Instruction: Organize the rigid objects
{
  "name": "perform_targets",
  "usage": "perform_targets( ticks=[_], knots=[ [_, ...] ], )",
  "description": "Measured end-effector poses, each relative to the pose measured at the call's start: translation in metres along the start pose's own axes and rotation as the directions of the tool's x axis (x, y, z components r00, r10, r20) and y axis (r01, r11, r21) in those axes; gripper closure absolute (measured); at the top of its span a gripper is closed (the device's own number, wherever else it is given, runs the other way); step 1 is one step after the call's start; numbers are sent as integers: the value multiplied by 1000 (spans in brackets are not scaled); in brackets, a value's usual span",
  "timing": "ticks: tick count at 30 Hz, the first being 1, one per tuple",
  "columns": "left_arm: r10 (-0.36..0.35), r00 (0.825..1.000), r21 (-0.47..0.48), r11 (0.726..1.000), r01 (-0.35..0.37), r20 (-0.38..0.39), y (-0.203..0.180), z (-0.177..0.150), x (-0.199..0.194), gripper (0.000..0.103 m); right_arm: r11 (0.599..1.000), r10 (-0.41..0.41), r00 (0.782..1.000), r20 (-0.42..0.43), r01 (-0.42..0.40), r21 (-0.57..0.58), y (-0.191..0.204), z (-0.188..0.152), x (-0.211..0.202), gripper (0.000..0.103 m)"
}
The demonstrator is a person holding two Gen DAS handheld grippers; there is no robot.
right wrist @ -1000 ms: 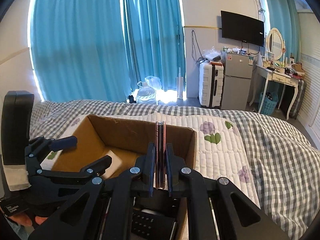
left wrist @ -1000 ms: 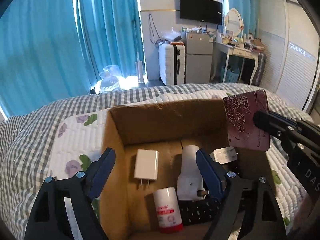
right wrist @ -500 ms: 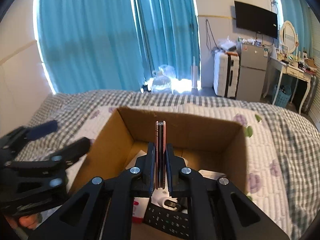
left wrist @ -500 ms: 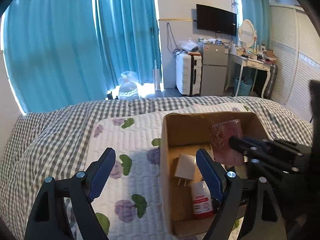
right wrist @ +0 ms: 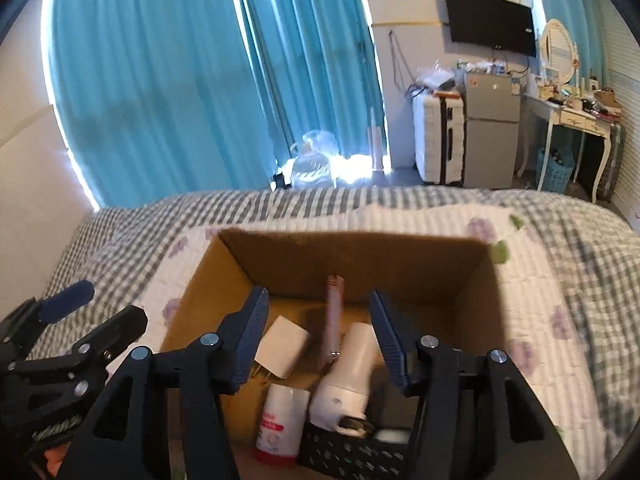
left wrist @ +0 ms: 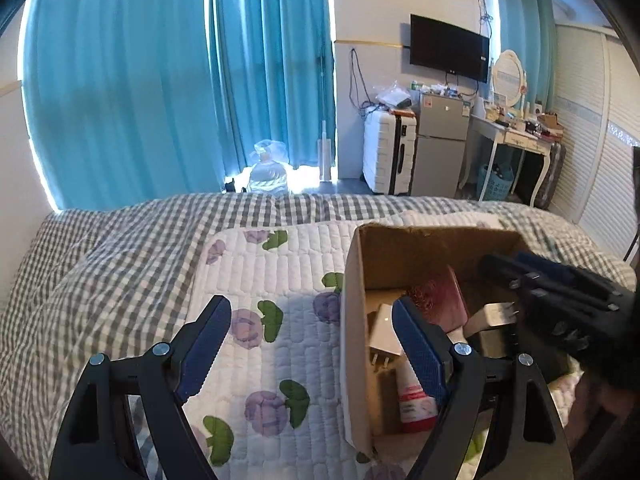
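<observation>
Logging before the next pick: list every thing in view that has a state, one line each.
Left hand-held gripper: open, empty, over the quilt beside the box.
Right hand-held gripper: jaws just opened, touching nothing, above the box.
Cardboard box: open-topped, on the bed.
Pink floral case: released, on edge inside the box.
White charger: lying flat in the box.
Red-and-white bottle: lying in the box.

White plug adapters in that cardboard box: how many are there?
2. In the left wrist view, one white adapter lies by the near wall of the cardboard box, left of the pink case; the other adapter lies right of it. More may be hidden underneath.
</observation>
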State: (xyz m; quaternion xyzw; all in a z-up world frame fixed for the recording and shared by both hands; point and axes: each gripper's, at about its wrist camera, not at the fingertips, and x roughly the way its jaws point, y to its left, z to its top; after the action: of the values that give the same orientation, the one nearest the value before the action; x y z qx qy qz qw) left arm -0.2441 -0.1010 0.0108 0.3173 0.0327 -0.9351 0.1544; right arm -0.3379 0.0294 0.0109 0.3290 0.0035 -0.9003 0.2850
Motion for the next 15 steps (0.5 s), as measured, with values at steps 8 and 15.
perform_targets(
  ticks=[8,15],
  knots=[
    [-13,999,39,999,11,53,-20,1,-73,18,993,-103,991,82,107,-43,-19,19,-109,50],
    [-45,984,85,996,30,170,-40,10,-153,18,985,-141,971,192,158,-74,-12,29,-212,50]
  ],
)
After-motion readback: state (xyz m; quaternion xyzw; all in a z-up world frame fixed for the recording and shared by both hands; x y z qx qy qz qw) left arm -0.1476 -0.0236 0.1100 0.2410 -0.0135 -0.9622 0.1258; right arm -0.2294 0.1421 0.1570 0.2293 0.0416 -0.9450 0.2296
